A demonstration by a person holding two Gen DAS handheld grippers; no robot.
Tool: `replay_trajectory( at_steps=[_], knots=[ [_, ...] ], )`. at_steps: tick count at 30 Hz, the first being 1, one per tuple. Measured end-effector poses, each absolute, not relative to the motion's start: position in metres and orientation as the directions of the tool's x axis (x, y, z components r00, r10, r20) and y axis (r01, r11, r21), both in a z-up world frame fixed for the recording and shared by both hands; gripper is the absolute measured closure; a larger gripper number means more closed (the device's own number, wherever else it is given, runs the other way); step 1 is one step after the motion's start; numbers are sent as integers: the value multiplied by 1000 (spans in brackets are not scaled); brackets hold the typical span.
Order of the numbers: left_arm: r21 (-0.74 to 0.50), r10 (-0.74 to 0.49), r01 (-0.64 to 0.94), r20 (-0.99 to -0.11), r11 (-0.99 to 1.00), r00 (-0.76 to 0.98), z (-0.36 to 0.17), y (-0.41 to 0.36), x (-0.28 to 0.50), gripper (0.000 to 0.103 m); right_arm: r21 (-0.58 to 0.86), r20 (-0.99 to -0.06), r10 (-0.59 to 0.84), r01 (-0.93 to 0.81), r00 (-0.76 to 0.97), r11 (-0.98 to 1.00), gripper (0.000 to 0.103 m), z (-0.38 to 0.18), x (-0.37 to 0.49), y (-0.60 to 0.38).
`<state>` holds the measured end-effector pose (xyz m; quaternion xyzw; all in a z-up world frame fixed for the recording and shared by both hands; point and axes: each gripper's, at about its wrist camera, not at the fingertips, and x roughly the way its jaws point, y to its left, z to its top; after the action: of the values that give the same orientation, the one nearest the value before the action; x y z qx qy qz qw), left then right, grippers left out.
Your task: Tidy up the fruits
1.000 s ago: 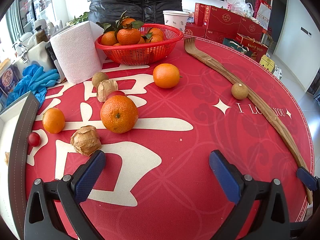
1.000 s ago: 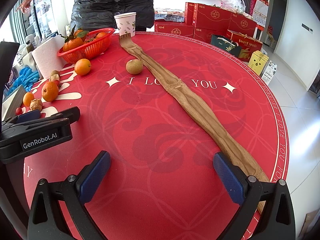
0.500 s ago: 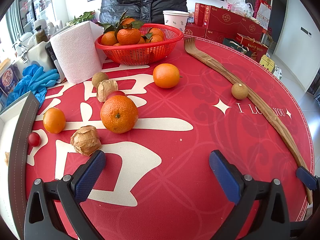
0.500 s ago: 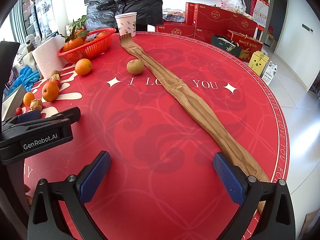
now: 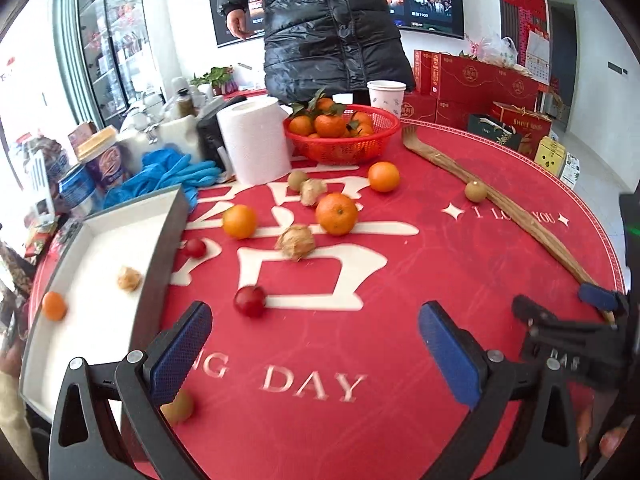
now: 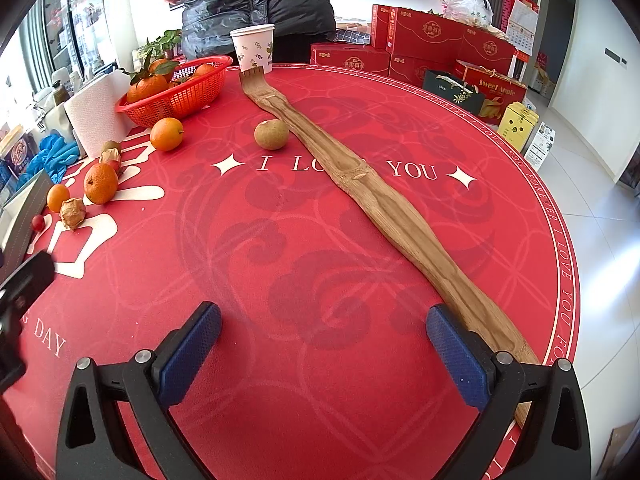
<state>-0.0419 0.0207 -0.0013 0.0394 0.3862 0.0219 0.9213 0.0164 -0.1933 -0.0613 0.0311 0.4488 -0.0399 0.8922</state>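
Observation:
Loose fruit lies on the red round table: a large orange point(image 5: 337, 214), two smaller oranges point(image 5: 239, 221) point(image 5: 383, 176), husked fruits point(image 5: 295, 242), red cherry tomatoes point(image 5: 249, 301) and a brown round fruit point(image 6: 271, 134) beside a long wooden back scratcher point(image 6: 384, 204). A red basket point(image 5: 344, 148) holds leafy oranges. A grey-rimmed white tray point(image 5: 100, 280) at left holds a small orange point(image 5: 53, 306) and a husked fruit point(image 5: 129, 279). My left gripper point(image 5: 316, 354) is open and empty above the table's near part. My right gripper point(image 6: 322, 354) is open and empty, left of the scratcher's handle.
A paper towel roll point(image 5: 254, 140), blue gloves point(image 5: 168, 172) and jars stand at the back left. A paper cup point(image 6: 253, 48) stands behind the basket. A person in a black jacket point(image 5: 328, 28) stands behind the table. Red gift boxes point(image 6: 424, 44) sit beyond it.
My left gripper has pulled back and up, so the tray, a second tomato and the DAY lettering came into view. My right gripper shifted slightly. The person behind the table moved.

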Motion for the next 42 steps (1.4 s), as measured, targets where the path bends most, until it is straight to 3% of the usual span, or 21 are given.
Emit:
replay_trajectory(
  at_steps=[6, 11, 16, 19, 23, 30, 33, 39, 42],
  knots=[
    [86, 136, -110, -753, 990, 644, -28, 48, -63, 0, 19, -803, -42, 97, 594, 995, 0, -61, 17, -194],
    [18, 83, -119, -816, 993, 571, -47, 57, -53, 0, 19, -804, -42, 97, 594, 995, 0, -61, 18, -193],
    [-15, 43, -94, -812, 995, 582, -52, 50, -31, 3, 19, -804, -42, 96, 594, 995, 0, -61, 18, -193],
    [-13, 38, -80, -799, 997, 600, -51, 48, -22, 16, 20, -803, -41, 95, 594, 995, 0, -61, 18, -193],
    [-23, 28, -75, -790, 997, 613, -48, 55, -18, 48, 19, -803, -41, 94, 594, 995, 0, -61, 20, -191],
    [-197, -134, -18, -729, 980, 671, -31, 92, -37, 48, 19, -803, -41, 94, 594, 995, 0, -61, 20, -192],
    [-167, -122, 2, -713, 986, 690, -25, 97, -42, 41, 19, -803, -40, 93, 594, 995, 0, -61, 20, -191],
    [-93, -67, -5, -753, 996, 654, -32, 88, -31, 41, 19, -803, -40, 93, 594, 995, 0, -61, 20, -191],
    [-69, -35, -23, -731, 997, 681, -27, 90, -30, 41, 19, -803, -40, 93, 594, 995, 0, -61, 20, -191]
  ],
)
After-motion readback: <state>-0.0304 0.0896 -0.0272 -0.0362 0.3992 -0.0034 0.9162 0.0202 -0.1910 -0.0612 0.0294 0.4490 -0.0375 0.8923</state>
